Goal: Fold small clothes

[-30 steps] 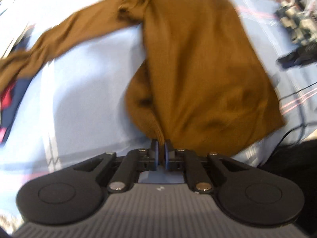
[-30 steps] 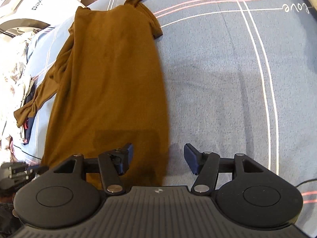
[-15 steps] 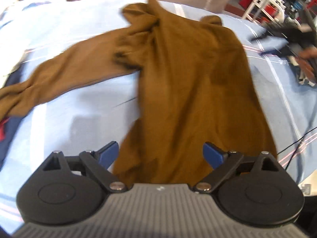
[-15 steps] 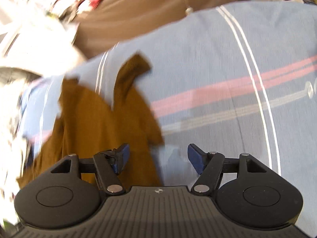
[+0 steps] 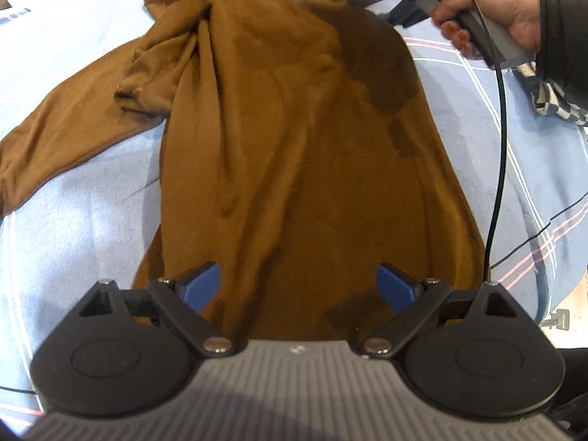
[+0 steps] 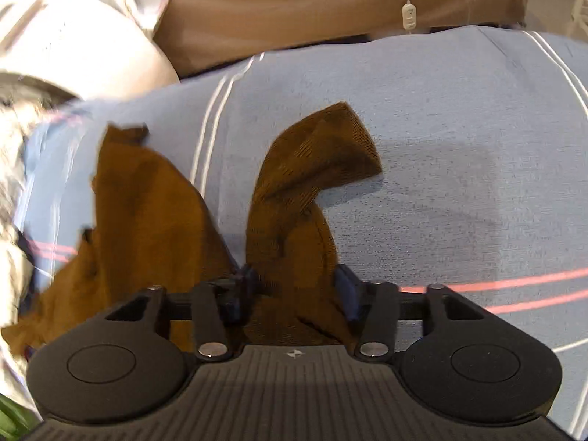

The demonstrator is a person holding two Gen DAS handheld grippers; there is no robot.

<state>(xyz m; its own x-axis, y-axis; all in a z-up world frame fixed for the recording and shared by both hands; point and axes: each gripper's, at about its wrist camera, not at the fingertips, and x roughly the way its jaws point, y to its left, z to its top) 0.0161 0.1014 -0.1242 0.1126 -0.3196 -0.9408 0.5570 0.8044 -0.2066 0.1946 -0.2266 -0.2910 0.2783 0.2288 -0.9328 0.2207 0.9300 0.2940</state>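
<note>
Left wrist view, bottom of the frame: the left gripper (image 5: pixel 298 283) is spread wide, with 2 blue pads (image 5: pixel 201 286) far apart and nothing pinched. Right under and past it lies the brown shirt (image 5: pixel 294 139), folded long, running from the bottom middle up to the top of the frame. It lies on a light blue sheet (image 5: pixel 92 228) with pink and white stripes. 1 sleeve (image 5: pixel 70 125) sticks out to the left edge, and the cloth is bunched near the upper left. A black cable (image 5: pixel 499 139) runs down the right side. In the upper right, a hand (image 5: pixel 488 18) in a dark sleeve holds the right gripper's grey handle near the top of the shirt.

Right wrist view, bottom middle: the right gripper (image 6: pixel 294 294) is closing, and brown cloth sits between its pads. I can't tell if they squeeze it yet. The other sleeve (image 6: pixel 316 161) curls up in the middle, w/ more shirt at the left. Far back, top of the frame, is a brown cushion (image 6: pixel 294 3) and, upper left, a white bag (image 6: pixel 73 51).
</note>
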